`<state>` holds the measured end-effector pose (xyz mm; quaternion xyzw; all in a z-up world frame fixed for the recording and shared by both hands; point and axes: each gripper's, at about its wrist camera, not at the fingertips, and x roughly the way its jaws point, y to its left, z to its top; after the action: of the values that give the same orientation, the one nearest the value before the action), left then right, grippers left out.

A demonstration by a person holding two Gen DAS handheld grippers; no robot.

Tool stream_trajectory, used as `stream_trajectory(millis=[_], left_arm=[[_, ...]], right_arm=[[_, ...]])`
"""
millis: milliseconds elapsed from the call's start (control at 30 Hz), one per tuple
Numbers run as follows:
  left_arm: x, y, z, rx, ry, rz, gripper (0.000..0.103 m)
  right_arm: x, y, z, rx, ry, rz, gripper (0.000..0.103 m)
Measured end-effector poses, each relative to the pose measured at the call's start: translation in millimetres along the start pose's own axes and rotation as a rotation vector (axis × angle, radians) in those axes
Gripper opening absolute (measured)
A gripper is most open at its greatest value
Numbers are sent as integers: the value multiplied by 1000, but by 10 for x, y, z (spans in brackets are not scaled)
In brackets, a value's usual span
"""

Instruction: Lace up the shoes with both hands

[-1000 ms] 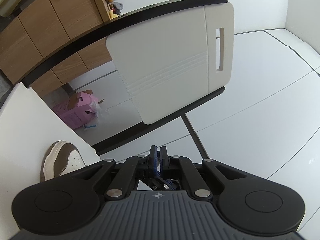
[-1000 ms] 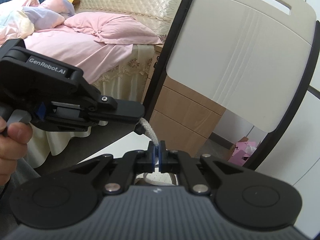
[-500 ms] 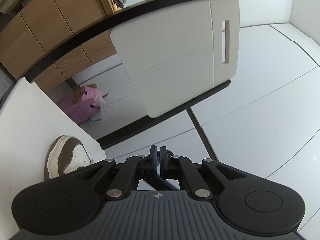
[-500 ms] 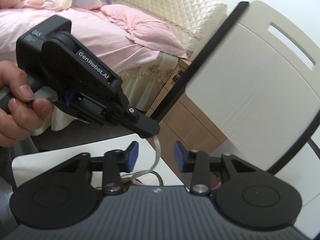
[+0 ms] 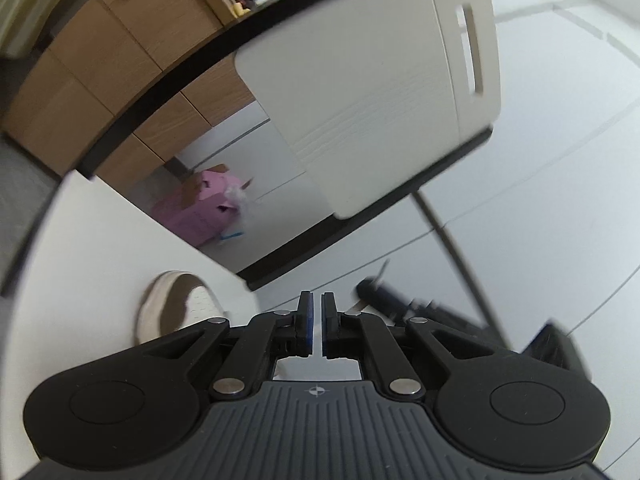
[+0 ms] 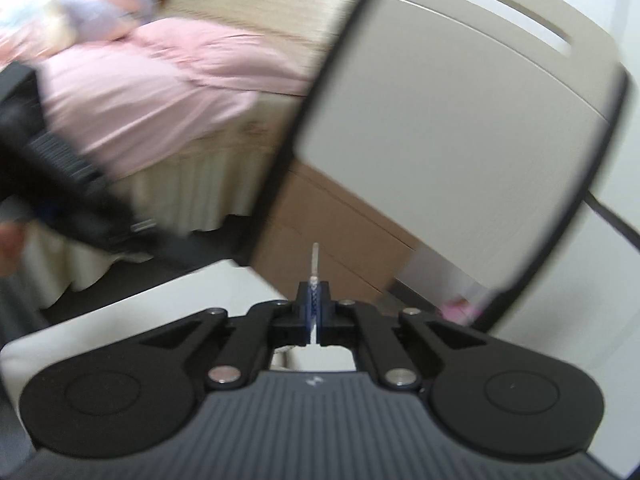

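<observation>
A brown and white shoe (image 5: 172,304) lies on the white table (image 5: 80,260), left of my left gripper (image 5: 317,296). The left jaws stand slightly apart with nothing between them. My right gripper (image 6: 314,286) is shut on the white shoelace (image 6: 316,256), whose stiff tip sticks up above the fingers. In the left wrist view the right gripper (image 5: 384,300) is a dark blur just to the right, with the lace tip (image 5: 384,269) above it. The left gripper's black body (image 6: 68,176) shows blurred at the left of the right wrist view.
A chair with a white back (image 5: 360,80) and black frame stands beyond the table. A pink box (image 5: 204,208) sits on the white floor by wooden cabinets (image 5: 120,40). A bed with pink bedding (image 6: 140,92) lies beyond. A hand (image 6: 8,240) holds the left gripper.
The right gripper opened half a second ago and has now shut on the lace near its tip. The left gripper, shut on the lace before, has parted and let go.
</observation>
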<state>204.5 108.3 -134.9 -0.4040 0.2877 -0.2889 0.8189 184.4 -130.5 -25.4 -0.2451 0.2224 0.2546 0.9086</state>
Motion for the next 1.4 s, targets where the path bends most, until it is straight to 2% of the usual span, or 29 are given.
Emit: stream_trajectory(millis=[33,100,200,267,433,567,767,867,933,1033,1200,1400], left_arm=[[6,-39,-24,35,9,21,28],[18,-120,-75,107,27,66,51],[64,-267,-187,249,61,149,51],[124,-326,-282,321,95,211,51],[294,-450,-499,474,176,319,51],[430,-479,-633,549,215,392,51],[586,-453,-723,601,225,474,49],[601,-419,-709,594,205,505,40],[588,-409,-696,590,189,520,29],[569,-414,-687,591,172,545,19],[438,-389,-639,535,160,554,15],[257,-341,-571,484,154,583,17]], right_arm=[[11,-60,-19,30,1,-14,2],[33,-180,-58,91,4,-42,3],[79,-312,-122,163,10,-74,3],[175,-251,-164,146,25,-51,3],[294,-148,-46,109,37,61,3],[377,-103,-67,147,88,162,3],[455,16,-189,102,152,231,3],[464,42,-276,90,186,257,3],[489,63,-303,90,201,279,3],[543,128,-331,78,219,302,4],[550,185,-326,65,236,333,4],[493,206,-284,70,216,329,4]])
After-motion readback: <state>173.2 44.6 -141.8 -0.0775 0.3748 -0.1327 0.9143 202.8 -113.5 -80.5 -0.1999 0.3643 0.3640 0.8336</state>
